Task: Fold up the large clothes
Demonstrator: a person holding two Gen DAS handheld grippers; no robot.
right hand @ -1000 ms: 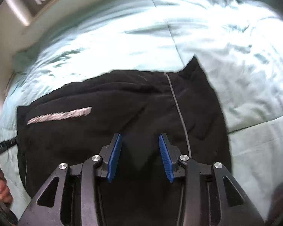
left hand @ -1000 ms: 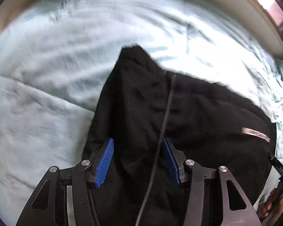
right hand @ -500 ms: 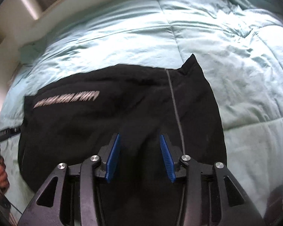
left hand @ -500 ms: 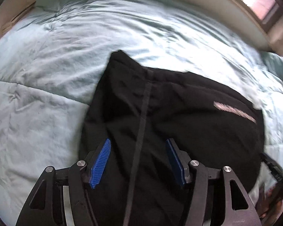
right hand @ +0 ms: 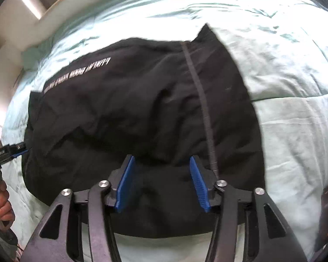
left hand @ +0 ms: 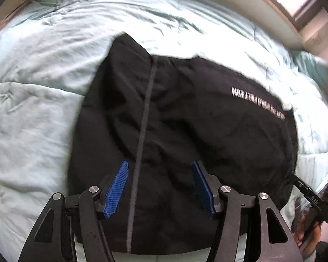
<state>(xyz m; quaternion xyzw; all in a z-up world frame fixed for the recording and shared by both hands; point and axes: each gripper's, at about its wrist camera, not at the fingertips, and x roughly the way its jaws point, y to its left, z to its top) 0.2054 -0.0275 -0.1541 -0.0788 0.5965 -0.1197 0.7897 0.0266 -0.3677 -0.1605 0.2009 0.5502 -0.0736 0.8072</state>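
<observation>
Both grippers have drawn back from the black garment [left hand: 185,120], right gripper [right hand: 161,183] opening, left gripper [left hand: 161,187] parted, neither holding cloth.
Folded on the pale quilt [left hand: 32,120], it looks soft, limp, probably light; grip an outer edge.

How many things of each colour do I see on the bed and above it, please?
Black: 1, the garment
Black with blue pads: 2, the left claw and the right claw
Pale green: 1, the bedcover
Total: 4
</observation>
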